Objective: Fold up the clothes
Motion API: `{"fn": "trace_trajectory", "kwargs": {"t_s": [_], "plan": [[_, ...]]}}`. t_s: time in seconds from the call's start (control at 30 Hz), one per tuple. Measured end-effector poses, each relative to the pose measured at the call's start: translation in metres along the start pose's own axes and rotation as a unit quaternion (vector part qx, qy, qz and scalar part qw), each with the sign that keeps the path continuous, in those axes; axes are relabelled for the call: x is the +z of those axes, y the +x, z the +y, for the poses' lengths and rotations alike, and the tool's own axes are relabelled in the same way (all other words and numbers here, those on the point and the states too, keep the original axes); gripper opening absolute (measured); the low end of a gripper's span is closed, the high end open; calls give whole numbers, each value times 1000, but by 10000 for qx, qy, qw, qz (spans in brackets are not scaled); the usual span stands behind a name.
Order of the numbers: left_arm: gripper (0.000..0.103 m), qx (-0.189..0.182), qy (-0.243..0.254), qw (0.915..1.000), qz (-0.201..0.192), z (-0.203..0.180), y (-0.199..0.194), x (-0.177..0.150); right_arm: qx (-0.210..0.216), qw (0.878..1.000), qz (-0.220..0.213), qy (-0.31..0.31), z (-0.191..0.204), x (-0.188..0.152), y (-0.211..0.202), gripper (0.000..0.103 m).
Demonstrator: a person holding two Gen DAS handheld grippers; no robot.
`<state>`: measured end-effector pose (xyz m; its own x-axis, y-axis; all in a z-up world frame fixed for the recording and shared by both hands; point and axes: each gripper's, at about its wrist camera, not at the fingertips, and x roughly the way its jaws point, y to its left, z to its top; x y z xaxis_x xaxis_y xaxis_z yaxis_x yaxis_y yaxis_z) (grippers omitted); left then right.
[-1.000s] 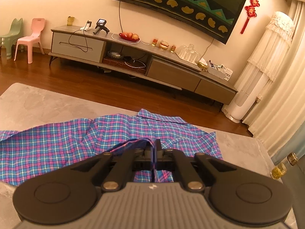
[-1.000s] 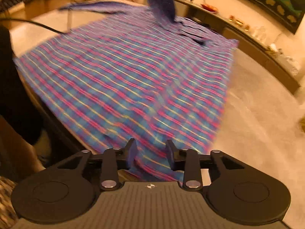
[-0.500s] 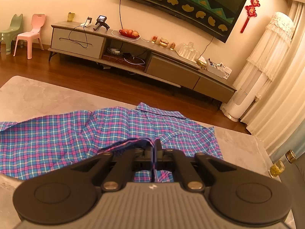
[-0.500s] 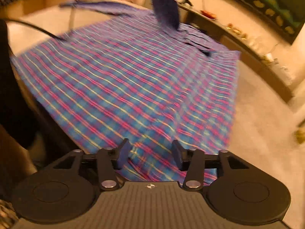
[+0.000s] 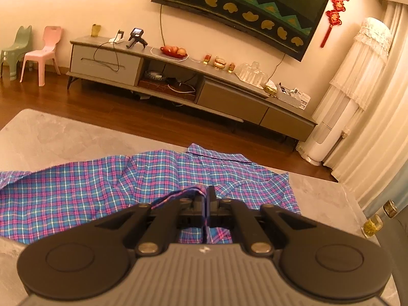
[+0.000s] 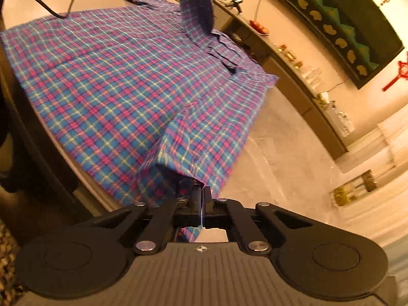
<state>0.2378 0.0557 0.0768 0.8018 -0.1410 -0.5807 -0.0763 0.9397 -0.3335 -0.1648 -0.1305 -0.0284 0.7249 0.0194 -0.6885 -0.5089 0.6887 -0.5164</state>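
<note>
Lying spread on the grey desk (image 5: pixel 46 137), the plaid shirt (image 6: pixel 122 81) is pinched at two edges by closed jaws: left gripper (image 5: pixel 207 199), right gripper (image 6: pixel 202 199). A lift-and-fold is judged next.

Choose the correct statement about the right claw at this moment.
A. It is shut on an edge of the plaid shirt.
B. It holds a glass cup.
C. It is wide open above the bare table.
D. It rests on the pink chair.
A: in the right wrist view the right claw has its jaws pressed together with the hem of the plaid shirt pinched between them.
</note>
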Motion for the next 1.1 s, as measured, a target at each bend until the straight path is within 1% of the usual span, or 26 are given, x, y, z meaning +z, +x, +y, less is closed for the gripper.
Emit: {"fn": "trace_trajectory", "kwargs": {"t_s": [0.03,0.17,0.23,0.3,0.33,0.37,0.4,0.43,0.47,0.5,0.57,0.63,0.73,0.77,0.8,0.83,0.87,0.9,0.93,0.97,1.0,1.03,1.07,1.1], "plan": [[1,-8,-29,10000,20,1,1,-1,38,10000,25,-34,3,-1,1,0],[1,4,30,10000,85,-2,2,-6,240,9996,-11,152,12,-2,5,0],[1,-21,112,9999,101,-5,1,-9,195,9997,18,137,14,-6,7,1],[1,-45,194,9997,117,-7,0,-12,73,9999,103,93,13,-11,13,10],[1,-50,235,9996,118,-9,0,-14,-7,9999,141,37,14,-13,17,21],[1,-51,273,9995,120,-11,1,-15,-77,9999,151,-27,15,-15,18,25],[1,-36,301,9995,123,-13,1,-16,-122,9998,122,-78,15,-15,20,25],[1,-23,316,9994,130,-14,1,-17,-81,9999,132,-77,12,-15,21,23],[1,-21,322,9994,137,-14,1,-17,-148,9998,131,-75,7,-15,19,6],[1,-13,334,9993,135,-14,0,-17,-229,9996,128,-74,2,-15,18,0],[1,15,380,9992,122,-13,-1,-16,-680,9976,-55,-138,-10,-15,5,0],[1,50,402,9991,127,-12,-1,-16,-1201,9917,-208,-406,-17,-17,-8,0],[1,87,369,9991,188,-8,-1,-19,-1004,9925,-292,-636,-16,-22,-17,0],[1,79,345,9991,228,-8,-2,-22,-741,9948,-299,-626,-14,-23,-18,0],[2,62,313,9991,277,-8,-3,-26,-452,9975,-257,-484,-13,-25,-18,0],[9,9,248,9990,365,-7,-7,-32,-162,9991,-210,-328,-12,-26,-18,0],[14,-87,164,9988,456,-7,-13,-41,-88,9997,-227,-102,-16,-27,-20,1],[21,-219,123,9983,532,-9,-20,-51,-39,9996,-251,132,-20,-28,-22,2],[23,-334,148,9976,592,-13,-28,-63,9,9990,-275,366,-24,-29,-24,8],[23,-462,179,9965,667,-19,-37,-76,58,9977,-298,599,-28,-30,-26,18],[23,-638,230,9945,796,-28,-45,-94,212,9959,-384,790,-30,-30,-29,26],[24,-834,284,9916,948,-39,-53,-113,379,9934,-477,975,-33,-30,-31,45],[25,-1096,343,9864,1180,-52,-59,-136,569,9912,-578,1046,-32,-29,-32,60],[26,-1322,395,9805,1400,-64,-61,-155,762,9886,-679,1103,-31,-28,-33,64]]}}
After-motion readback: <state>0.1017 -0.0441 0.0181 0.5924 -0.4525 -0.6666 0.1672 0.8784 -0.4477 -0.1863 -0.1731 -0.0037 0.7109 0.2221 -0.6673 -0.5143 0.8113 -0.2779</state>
